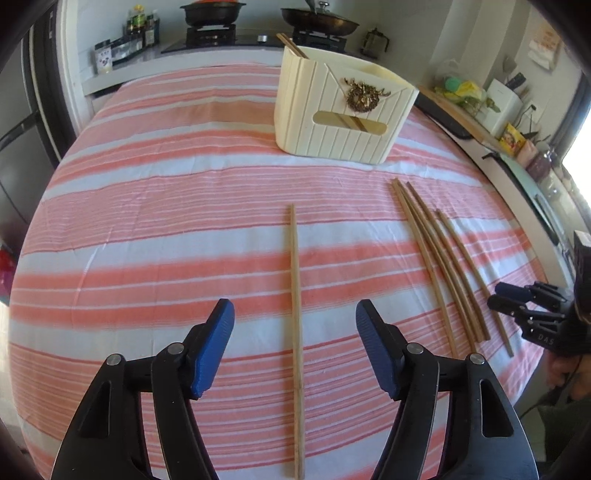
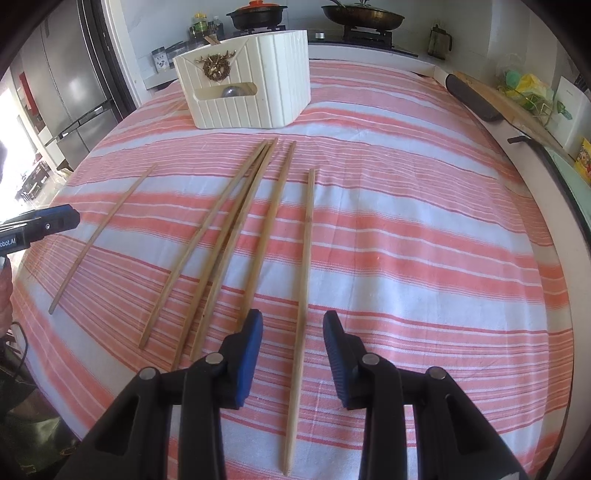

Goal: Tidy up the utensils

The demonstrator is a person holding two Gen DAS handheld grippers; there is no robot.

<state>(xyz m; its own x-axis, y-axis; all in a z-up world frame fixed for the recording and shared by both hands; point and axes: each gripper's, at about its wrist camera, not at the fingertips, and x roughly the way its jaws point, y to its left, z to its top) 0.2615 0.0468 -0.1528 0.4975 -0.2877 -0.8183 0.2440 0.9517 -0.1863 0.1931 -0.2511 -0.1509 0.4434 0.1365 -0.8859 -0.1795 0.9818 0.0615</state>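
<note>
A wooden chopstick (image 1: 295,295) lies lengthwise on the pink striped tablecloth (image 1: 166,221), running between the fingers of my left gripper (image 1: 293,317). That gripper is open and its blue pads stand clear of the stick. My right gripper (image 2: 293,321) is also open, straddling another chopstick (image 2: 304,258) without touching it. Several more chopsticks (image 2: 229,240) lie fanned out just left of it. A cream ribbed utensil holder (image 1: 343,110) with a gold ornament stands at the far side, with chopsticks (image 1: 291,46) sticking out of its back corner.
Behind the table runs a counter with a stove and two pans (image 1: 317,20). A cutting board (image 2: 517,107) and clutter line the right counter. A steel fridge (image 2: 70,81) stands at the left. The right gripper's fingers (image 1: 517,299) show near the table's right edge.
</note>
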